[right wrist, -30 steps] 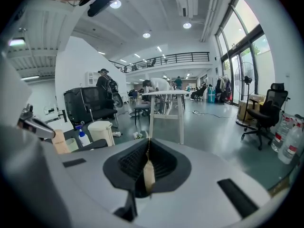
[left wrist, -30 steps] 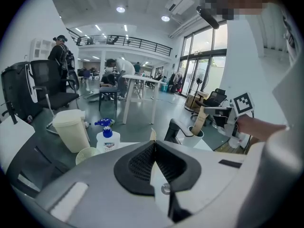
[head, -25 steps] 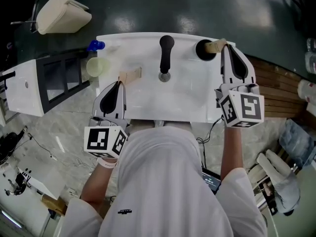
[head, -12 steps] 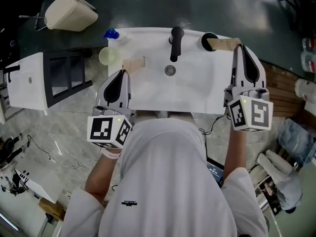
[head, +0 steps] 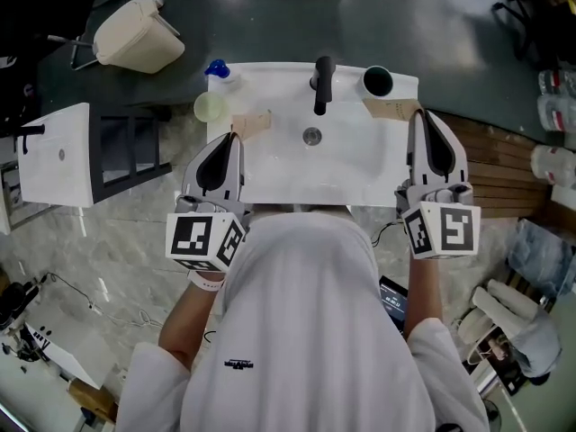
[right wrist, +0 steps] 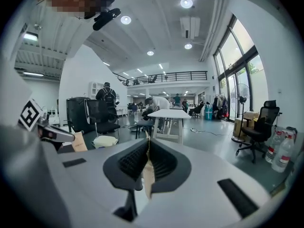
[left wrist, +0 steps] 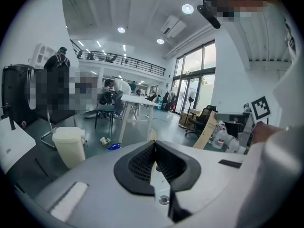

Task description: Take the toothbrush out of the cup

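A white sink [head: 270, 165] with a black tap [head: 321, 82] lies below me in the head view. A dark cup [head: 378, 81] stands on its back right corner. Off its left rim is a pale yellow-green cup [head: 210, 107]. No toothbrush shows in any view. My left gripper [head: 252, 122] hovers over the basin's left side, just right of the pale cup, with its tan fingertips pressed together. My right gripper [head: 389, 108] is shut and empty, its tip just in front of the dark cup. Both gripper views look out across the room, with the jaws closed [left wrist: 152, 136] [right wrist: 148, 144].
A small blue object [head: 216, 68] sits at the sink's back left corner. A cream bin [head: 139, 34] stands on the floor behind, a white cabinet [head: 56, 156] to the left, and wooden slats [head: 504, 160] with bottles [head: 553, 86] to the right.
The right gripper's tip was over the dark cup's mouth and has drawn back toward me, clear of the cup. The left gripper has stayed beside the pale cup. My head view has shifted.
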`<act>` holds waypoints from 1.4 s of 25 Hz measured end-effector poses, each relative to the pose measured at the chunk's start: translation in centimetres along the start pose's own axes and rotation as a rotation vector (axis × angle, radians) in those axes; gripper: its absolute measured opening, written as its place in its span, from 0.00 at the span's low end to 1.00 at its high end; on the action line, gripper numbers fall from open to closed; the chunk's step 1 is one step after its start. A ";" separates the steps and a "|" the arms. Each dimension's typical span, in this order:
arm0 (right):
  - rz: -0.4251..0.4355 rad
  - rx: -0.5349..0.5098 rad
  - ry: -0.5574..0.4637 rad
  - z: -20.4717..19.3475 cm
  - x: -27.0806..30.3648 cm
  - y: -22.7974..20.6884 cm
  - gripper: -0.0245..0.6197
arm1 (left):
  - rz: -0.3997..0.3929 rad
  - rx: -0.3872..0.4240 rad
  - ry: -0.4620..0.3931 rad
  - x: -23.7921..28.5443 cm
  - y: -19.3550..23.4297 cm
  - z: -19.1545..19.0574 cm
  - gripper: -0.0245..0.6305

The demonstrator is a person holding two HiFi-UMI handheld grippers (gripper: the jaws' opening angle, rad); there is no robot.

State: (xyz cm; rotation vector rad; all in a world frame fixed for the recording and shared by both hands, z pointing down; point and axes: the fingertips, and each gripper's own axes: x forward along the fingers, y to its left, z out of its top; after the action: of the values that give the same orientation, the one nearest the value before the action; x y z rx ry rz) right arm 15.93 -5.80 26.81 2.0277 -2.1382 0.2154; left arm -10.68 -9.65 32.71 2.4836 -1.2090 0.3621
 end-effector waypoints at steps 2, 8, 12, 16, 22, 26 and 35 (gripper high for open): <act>0.009 0.006 0.008 -0.5 -0.7 0.4 0.05 | -0.005 0.009 -0.007 -0.3 -0.5 0.3 0.05; 0.045 0.001 0.030 -2.2 -1.5 2.2 0.05 | -0.002 0.039 -0.005 -1.9 -0.8 0.1 0.05; 0.062 0.023 0.026 -2.6 -1.7 3.4 0.05 | -0.005 0.045 0.003 -2.6 -0.7 -0.3 0.05; 0.078 0.015 0.021 -2.4 -2.7 3.7 0.05 | -0.009 0.038 -0.003 -3.1 -1.7 -0.3 0.05; 0.107 0.014 0.013 -1.5 -2.9 3.4 0.05 | -0.008 0.023 -0.026 -2.9 -2.2 0.3 0.05; 0.114 0.003 0.016 -1.4 -2.8 3.4 0.05 | 0.005 0.009 -0.042 -3.3 -2.1 0.3 0.05; 0.105 0.017 0.006 -1.5 -2.7 2.8 0.05 | -0.006 0.022 -0.027 -2.4 -2.6 0.4 0.05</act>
State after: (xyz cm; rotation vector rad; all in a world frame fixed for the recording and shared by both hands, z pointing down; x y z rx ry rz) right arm 13.33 -2.68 27.74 1.9235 -2.2490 0.2550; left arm -10.07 -6.63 30.95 2.5187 -1.2140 0.3428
